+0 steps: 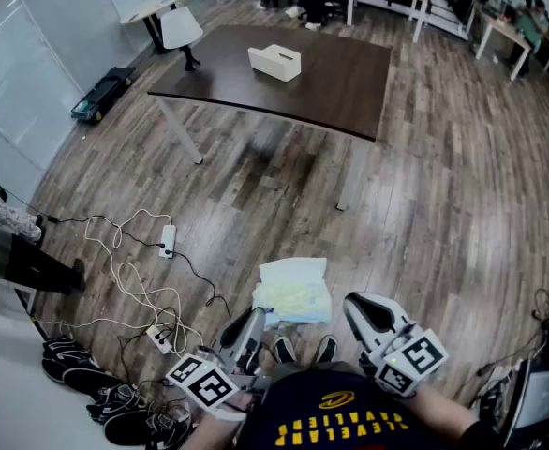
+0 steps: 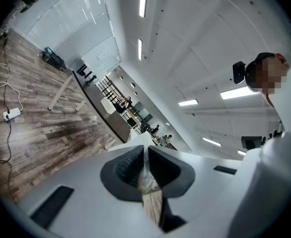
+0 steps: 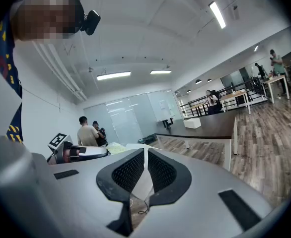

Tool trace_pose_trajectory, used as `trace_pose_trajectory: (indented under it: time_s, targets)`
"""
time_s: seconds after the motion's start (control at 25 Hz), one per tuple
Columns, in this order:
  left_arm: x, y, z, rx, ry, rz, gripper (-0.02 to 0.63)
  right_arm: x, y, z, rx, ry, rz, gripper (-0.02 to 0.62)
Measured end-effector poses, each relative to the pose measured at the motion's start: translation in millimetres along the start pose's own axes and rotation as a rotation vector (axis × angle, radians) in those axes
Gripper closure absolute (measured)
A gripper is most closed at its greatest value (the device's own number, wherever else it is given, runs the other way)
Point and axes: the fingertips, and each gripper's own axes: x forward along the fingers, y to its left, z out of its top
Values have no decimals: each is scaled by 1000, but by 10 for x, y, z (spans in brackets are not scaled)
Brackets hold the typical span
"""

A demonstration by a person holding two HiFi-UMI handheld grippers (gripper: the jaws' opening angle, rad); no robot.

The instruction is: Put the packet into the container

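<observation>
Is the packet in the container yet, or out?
Out: the left gripper and right gripper pinch the packet above the floor; the container sits away on the table.

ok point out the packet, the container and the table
packet [image 1: 293, 293], head view, middle of its wrapper
container [image 1: 274, 65], head view, its near side wall
table [image 1: 349, 78], head view, bare top

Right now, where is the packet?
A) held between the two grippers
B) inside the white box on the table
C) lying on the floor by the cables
A: the left gripper and the right gripper each pinch an edge of the packet, far from the white container on the dark table.
</observation>
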Motion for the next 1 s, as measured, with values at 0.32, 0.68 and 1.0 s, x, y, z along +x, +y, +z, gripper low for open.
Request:
trace_pose_trajectory:
  time_s: [0.32,0.68,1.0]
  targets:
    - [-55,-9,-3,-5,-5,0,580,-9,-9,-70,46,9,-1,563]
    - [-35,-100,-95,6,-26,16,580,18,40,-317,410,80,174,453]
    - [1,-204,-255,20,-38,29,574,34,2,-374,464,119,226,454]
